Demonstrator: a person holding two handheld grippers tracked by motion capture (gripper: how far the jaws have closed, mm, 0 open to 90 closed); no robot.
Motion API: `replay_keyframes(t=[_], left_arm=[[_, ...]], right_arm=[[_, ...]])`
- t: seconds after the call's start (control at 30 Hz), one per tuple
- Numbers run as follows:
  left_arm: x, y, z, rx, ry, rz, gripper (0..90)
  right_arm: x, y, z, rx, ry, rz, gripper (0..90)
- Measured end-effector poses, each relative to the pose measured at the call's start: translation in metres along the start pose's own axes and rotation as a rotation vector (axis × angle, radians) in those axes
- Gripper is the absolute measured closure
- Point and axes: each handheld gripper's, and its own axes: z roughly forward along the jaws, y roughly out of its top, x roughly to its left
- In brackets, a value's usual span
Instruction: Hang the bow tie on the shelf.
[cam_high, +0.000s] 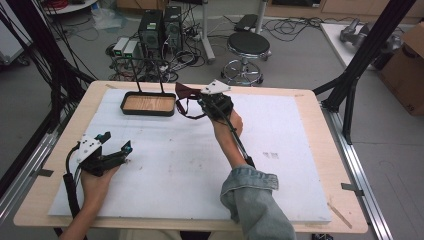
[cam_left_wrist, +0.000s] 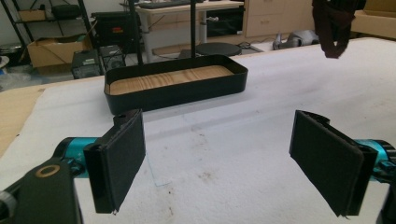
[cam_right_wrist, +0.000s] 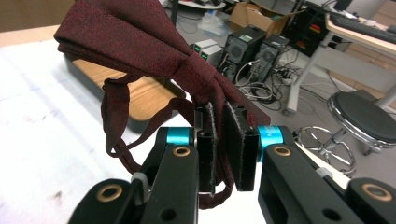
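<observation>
A dark red bow tie (cam_right_wrist: 140, 51) with its strap loop hanging down is pinched at the knot by my right gripper (cam_right_wrist: 223, 140), which is shut on it. In the high view that gripper (cam_high: 192, 95) holds the bow tie (cam_high: 186, 91) in the air just right of the black tray (cam_high: 148, 111). The tray has a wooden floor and two thin upright posts at its back. My left gripper (cam_high: 116, 143) rests at the left of the white mat with its jaws wide apart and nothing between them. In the left gripper view the bow tie (cam_left_wrist: 332, 28) hangs at the top right, beyond the tray (cam_left_wrist: 177, 91).
A white mat (cam_high: 190, 160) covers most of the wooden table (cam_high: 310, 100). Off the far edge stand computer towers (cam_high: 160, 30), cables and a round stool (cam_high: 247, 47). A black frame post (cam_high: 360, 55) rises at the right, with a cardboard box (cam_high: 407, 70) behind it.
</observation>
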Motion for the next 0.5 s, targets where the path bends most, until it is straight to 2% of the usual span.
replay_keyframes(t=[0.27,0.5], left_arm=[[0.000,0.000,0.000,0.001,0.001,0.003,18.8],[-0.001,0.000,0.000,-0.001,-0.001,0.006,18.8]], right_arm=[[0.008,0.020,0.018,-0.033,-0.032,0.025,82.7],[0.012,0.033,0.037,-0.041,-0.037,0.055,82.6]])
